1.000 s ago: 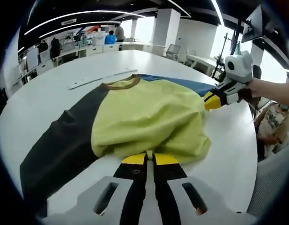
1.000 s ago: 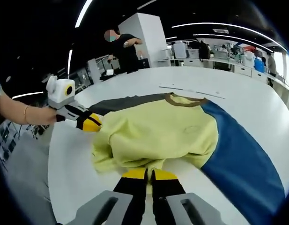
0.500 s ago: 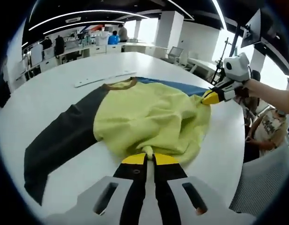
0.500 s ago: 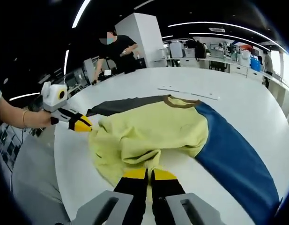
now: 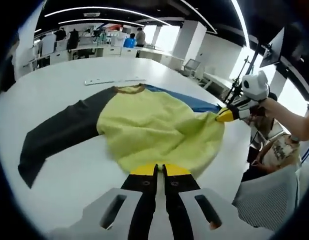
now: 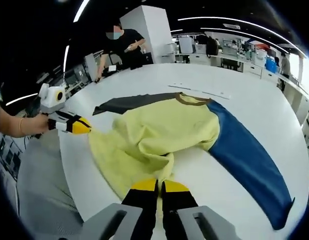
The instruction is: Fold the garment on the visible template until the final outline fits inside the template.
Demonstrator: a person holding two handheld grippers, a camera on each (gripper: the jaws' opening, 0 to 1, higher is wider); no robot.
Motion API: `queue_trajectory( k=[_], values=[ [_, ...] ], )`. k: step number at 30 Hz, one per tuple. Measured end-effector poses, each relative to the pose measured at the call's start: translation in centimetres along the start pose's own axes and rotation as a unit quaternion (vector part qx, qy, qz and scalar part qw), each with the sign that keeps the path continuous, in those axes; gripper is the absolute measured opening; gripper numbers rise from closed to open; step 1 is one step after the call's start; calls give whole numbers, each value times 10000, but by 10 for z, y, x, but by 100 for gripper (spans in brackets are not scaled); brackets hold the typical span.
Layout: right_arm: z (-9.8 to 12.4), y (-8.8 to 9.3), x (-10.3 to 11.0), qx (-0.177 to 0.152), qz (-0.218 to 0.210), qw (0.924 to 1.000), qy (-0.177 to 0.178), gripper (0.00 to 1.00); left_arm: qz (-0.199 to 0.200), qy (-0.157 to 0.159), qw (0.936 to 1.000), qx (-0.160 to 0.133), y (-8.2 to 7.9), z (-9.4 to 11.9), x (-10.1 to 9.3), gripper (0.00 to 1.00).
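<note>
One shirt (image 5: 154, 127), yellow body, one dark sleeve (image 5: 59, 135), one blue sleeve (image 6: 249, 155), spread on one white table (image 5: 54, 90); left gripper (image 5: 161, 169) and right gripper (image 6: 161, 184), jaws closed, each pinching its hem.

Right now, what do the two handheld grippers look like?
Each gripper, left and right, has two black jaws with yellow tips rising from a pale grey base with slotted openings. Seen from the other's view, each has a white body behind the black-and-yellow jaws.
</note>
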State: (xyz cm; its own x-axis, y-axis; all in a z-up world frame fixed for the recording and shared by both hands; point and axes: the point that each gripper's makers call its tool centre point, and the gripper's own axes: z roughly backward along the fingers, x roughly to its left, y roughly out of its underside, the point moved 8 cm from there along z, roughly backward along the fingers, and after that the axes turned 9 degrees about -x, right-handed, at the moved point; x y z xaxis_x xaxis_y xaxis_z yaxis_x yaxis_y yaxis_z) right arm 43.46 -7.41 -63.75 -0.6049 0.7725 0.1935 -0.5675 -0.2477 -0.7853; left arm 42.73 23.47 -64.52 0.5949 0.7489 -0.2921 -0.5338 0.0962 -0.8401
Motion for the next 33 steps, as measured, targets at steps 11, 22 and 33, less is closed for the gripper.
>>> queue_trajectory(
  k=[11,22,33],
  values=[
    [11,22,28,268,212,9990,283,0,200,-177,9994,226,19,22,-2,2],
    [1,54,30,528,-400,9960,603,0,771,-602,9917,834,60,26,9,1],
    [3,50,31,381,-879,9923,780,0,816,-599,9923,710,63,27,6,1]
  ],
)
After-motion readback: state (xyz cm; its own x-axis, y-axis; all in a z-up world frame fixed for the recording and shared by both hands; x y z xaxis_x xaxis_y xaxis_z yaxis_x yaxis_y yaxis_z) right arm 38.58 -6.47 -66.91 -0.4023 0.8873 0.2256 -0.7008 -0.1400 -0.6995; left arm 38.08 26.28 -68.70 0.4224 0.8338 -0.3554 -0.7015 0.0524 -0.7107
